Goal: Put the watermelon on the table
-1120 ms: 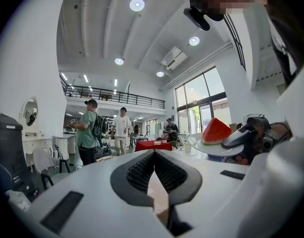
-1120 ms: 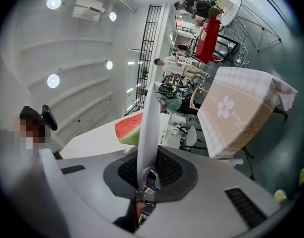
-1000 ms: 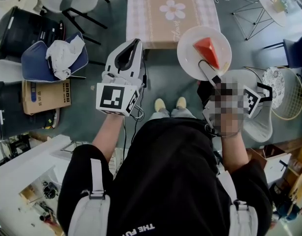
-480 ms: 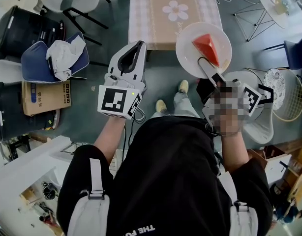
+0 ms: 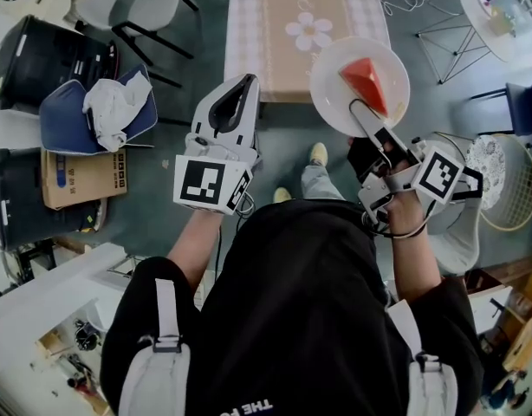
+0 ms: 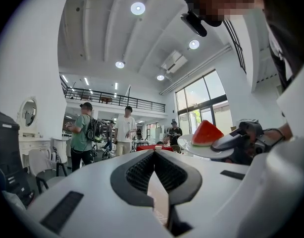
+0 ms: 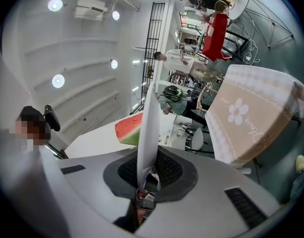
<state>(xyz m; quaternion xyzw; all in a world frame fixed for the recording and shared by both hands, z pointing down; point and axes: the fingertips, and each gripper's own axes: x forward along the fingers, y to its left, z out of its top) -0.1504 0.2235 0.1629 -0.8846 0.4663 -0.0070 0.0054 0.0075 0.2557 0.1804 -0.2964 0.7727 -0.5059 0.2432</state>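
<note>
In the head view, my right claw clamps the rim of a white plate carrying the watermelon slice. I hold it in the air at the near right corner of the flower-cloth desk. My left claw is closed on nothing.

In the left gripper view, its jaws meet at the tips, and the plate is off to the right.

In the right gripper view, the plate's rim stands edge-on between my jaws, with the slice on its left face.

top: black, white lettering | shoulder straps: grey | left gripper, right gripper: white, black-and-white marker cubes
</note>
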